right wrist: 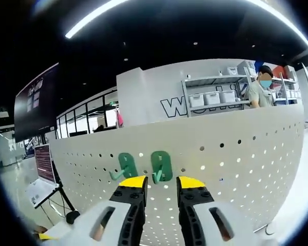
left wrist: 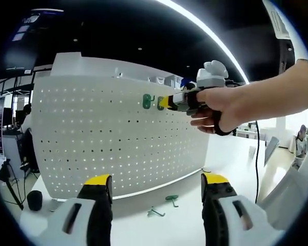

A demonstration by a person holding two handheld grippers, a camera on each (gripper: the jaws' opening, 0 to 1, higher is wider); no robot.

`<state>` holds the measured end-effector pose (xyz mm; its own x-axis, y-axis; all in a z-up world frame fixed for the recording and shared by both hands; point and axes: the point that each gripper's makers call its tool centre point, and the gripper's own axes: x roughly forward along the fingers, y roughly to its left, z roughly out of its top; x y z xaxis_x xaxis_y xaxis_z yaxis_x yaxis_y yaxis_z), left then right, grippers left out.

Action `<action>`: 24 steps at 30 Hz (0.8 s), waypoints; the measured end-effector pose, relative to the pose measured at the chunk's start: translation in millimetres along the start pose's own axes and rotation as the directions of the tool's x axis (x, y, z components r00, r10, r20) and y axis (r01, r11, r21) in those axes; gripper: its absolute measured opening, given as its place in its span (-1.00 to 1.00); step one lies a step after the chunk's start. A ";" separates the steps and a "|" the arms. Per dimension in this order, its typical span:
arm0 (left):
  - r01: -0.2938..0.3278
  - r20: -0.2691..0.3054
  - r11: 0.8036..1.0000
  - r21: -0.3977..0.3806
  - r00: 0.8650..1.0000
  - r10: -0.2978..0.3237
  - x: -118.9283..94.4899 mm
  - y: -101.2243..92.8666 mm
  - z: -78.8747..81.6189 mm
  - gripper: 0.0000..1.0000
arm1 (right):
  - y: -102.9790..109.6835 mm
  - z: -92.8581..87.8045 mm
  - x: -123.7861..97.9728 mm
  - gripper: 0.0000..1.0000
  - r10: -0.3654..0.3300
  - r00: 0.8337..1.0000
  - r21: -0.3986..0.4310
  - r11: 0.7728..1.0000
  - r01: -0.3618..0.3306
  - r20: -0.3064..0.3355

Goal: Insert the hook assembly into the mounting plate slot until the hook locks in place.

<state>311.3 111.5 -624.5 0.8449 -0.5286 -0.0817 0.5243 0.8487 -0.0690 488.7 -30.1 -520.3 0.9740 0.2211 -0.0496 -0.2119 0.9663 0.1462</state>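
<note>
Large letters on the far white wall, upper middle of the right gripper view, start with "W"; the rest is cut off. 2 green hooks [right wrist: 160,166] [right wrist: 124,167] sit on the white perforated board [right wrist: 236,154], center frame. The right gripper [right wrist: 160,185] has its yellow-tipped jaws slightly apart at the right-hand hook, gripping nothing clearly. The left gripper [left wrist: 156,185] is wide open; 2 loose green hooks [left wrist: 163,206] lie on the white table [left wrist: 231,154], lower middle.

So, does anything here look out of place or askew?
Two green hooks lie loose on the table below the pegboard, not mounted. Two more sit upright on the board. Nothing looks damaged.
</note>
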 end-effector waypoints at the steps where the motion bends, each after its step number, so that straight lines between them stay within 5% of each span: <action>1: 0.000 0.001 1.000 0.000 1.000 0.000 0.0 0.2 0.3 0.45 | 0.4 -0.2 0.0 -0.59 0.004 1.000 0.000 1.000 -0.004 -0.001; 10: -0.003 0.003 1.000 -0.001 1.000 0.003 0.3 1.2 2.0 0.45 | 10.7 -16.4 -9.8 -0.56 0.183 0.983 0.004 0.983 -0.183 -0.028; 21: 0.007 -0.003 1.000 0.003 1.000 -0.007 2.7 -1.4 1.5 0.45 | 6.9 -16.7 -13.2 -0.57 0.201 0.979 0.024 0.979 -0.201 -0.021; 24: 0.006 -0.003 1.000 0.002 1.000 -0.006 2.8 -0.5 2.0 0.45 | 12.9 -16.1 -17.5 -0.59 0.234 0.972 -0.038 0.971 -0.235 -0.019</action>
<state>313.6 109.6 -622.8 0.8417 -0.5334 -0.0839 0.5292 0.8458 -0.0680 467.6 -19.4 -533.5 0.8954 0.4440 -0.0329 -0.4378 0.8915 0.1162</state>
